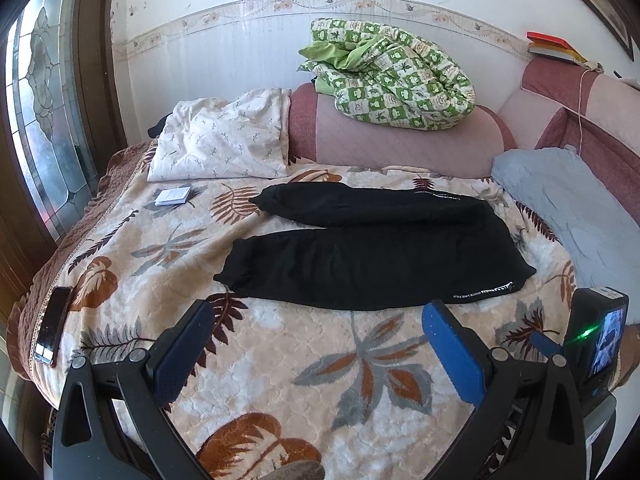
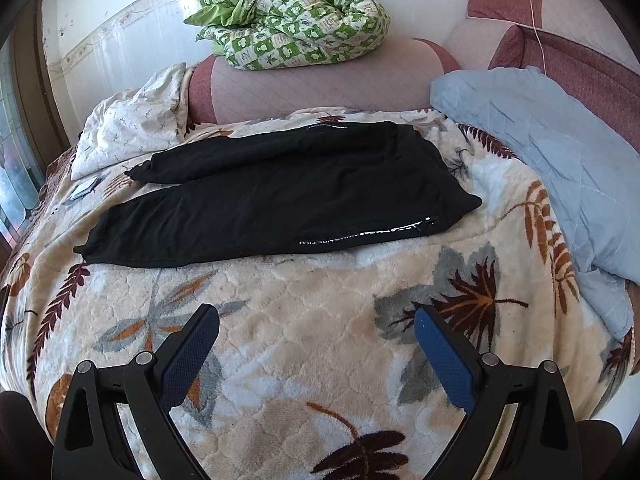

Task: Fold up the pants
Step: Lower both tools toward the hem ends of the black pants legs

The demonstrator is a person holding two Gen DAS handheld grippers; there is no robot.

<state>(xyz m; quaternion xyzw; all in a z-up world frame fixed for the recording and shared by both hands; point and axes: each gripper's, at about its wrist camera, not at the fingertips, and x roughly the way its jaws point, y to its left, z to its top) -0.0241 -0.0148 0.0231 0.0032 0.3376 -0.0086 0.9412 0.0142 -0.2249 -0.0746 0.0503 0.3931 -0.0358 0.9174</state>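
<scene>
Black pants [image 1: 376, 248] lie flat on the leaf-patterned blanket [image 1: 280, 360], legs spread toward the left, waist at the right with white lettering along the near edge. They also show in the right wrist view [image 2: 280, 200]. My left gripper [image 1: 318, 344] is open and empty, hovering over the blanket short of the near leg. My right gripper [image 2: 316, 344] is open and empty, over the blanket [image 2: 320, 360] in front of the pants. The right gripper's camera body [image 1: 600, 332] shows at the right edge of the left wrist view.
A phone [image 1: 54, 324] lies at the bed's left edge. A small white booklet [image 1: 173, 196] lies near a white pillow [image 1: 224, 140]. A green checked quilt [image 1: 392, 76] sits on the pink headboard cushion [image 1: 400, 140]. A blue quilt [image 2: 540, 152] lies at the right.
</scene>
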